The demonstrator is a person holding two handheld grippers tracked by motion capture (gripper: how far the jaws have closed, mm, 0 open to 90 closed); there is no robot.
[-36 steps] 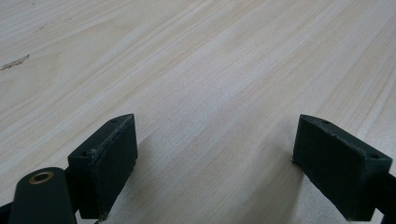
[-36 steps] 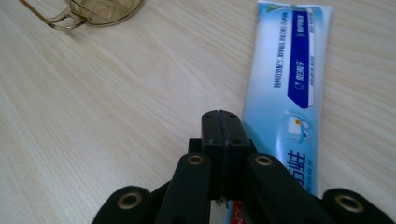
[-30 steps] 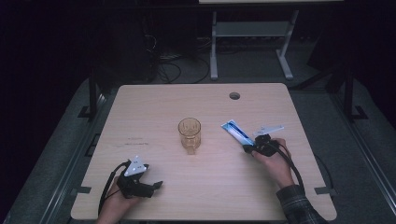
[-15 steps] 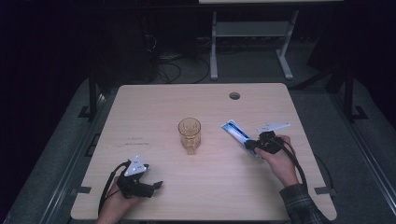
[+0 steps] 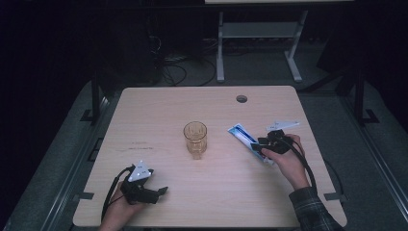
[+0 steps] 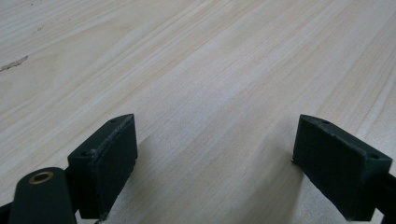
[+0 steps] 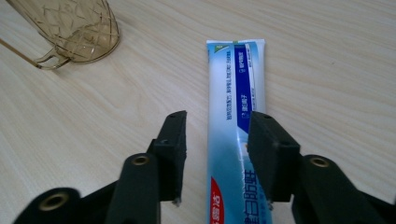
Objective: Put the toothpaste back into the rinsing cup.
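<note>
We are straddling the tube (image 7: 236,135) between the right claw's (image 7: 217,156) unclenched jaws, cup (image 7: 70,28) ahead-left, left claw (image 6: 215,163) released over bare table (image 6: 196,70); closing off-centre, we are risking the soft tube slipping or buckling.

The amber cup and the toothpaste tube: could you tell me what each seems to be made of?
Cup: clear amber glass or plastic, with an etched crackle pattern; I can't tell which. Toothpaste tube: glossy printed plastic laminate, flattened, with a crimped end.
</note>
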